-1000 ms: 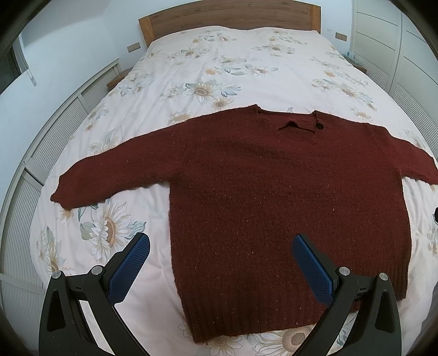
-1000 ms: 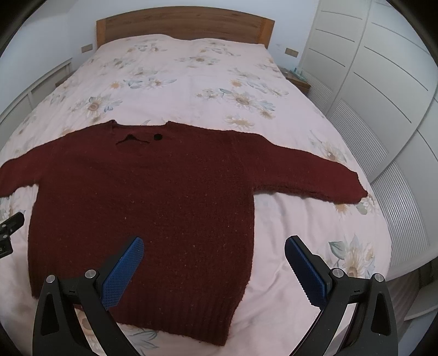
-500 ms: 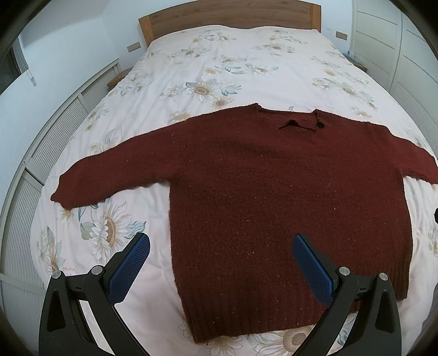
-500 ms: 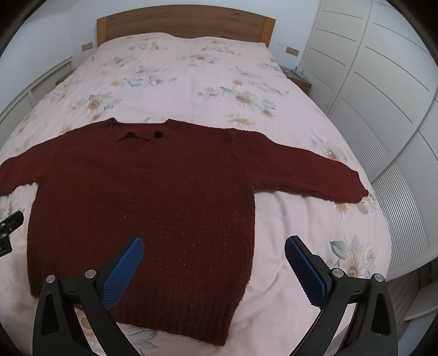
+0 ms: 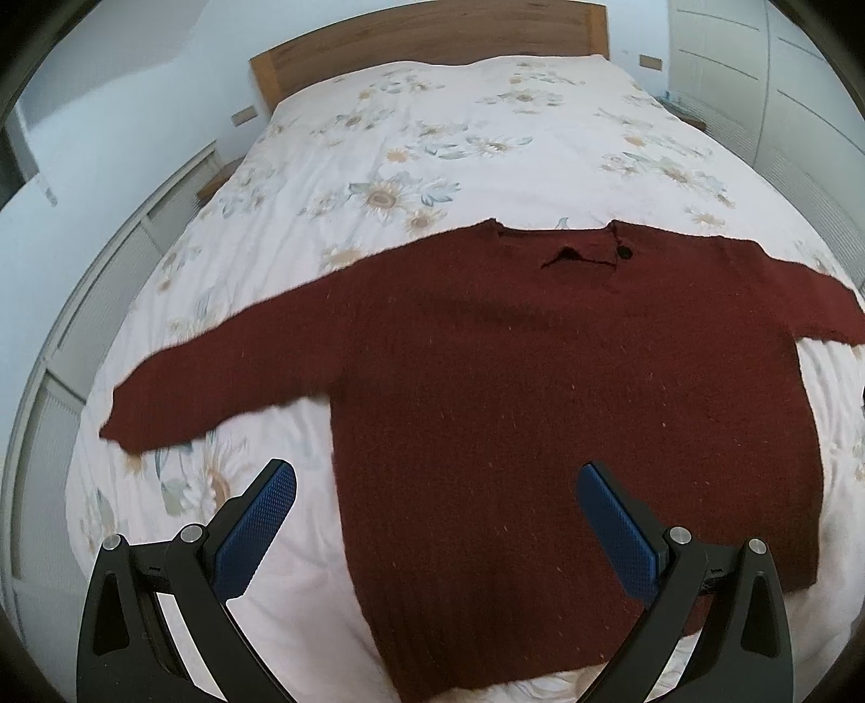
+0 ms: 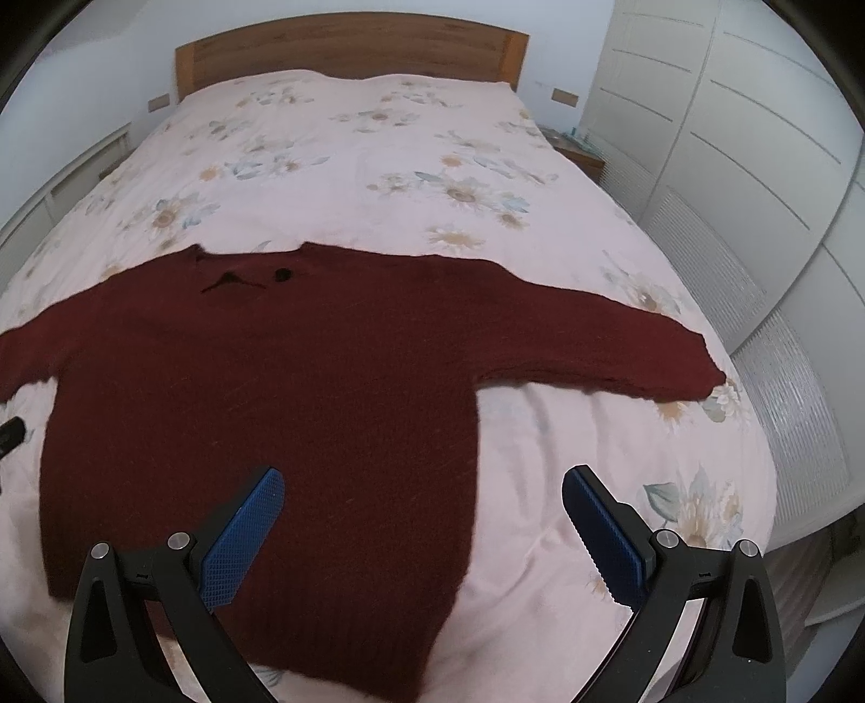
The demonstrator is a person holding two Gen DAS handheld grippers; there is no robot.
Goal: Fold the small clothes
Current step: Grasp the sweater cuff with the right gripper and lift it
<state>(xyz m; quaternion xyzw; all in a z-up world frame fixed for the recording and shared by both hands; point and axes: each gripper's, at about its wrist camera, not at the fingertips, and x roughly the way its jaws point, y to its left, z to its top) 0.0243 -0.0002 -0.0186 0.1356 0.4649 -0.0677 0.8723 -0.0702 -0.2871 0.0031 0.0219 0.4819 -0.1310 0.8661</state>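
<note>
Floral duvet: pale cover on the bed (image 5: 486, 135), filling both your views, with a wooden headboard (image 6: 351, 48) at the far end.
Sweater: dark red knit sweater (image 5: 567, 389) lies flat on the near half of the bed, both sleeves spread wide, hem towards you, neckline away.
Step in hand: nothing is folded yet, so you look to be lining up for the first fold.
Next move: probably a sleeve brought in across the body; you'd need to drop low and pinch the knit at a cuff or shoulder without bunching the duvet.
Left gripper (image 5: 435, 476): jaws spread wide, holding nothing, hovering over the hem's left corner.
Right gripper (image 6: 421, 481): also wide and empty, above the right side seam.
Left view only: left sleeve (image 5: 216, 378) right out to its cuff.
Right view only: right sleeve (image 6: 594, 346) to its cuff, plus the white wardrobe doors (image 6: 730, 135).
Button (image 6: 282, 274): small dark dot by the neckline.
</note>
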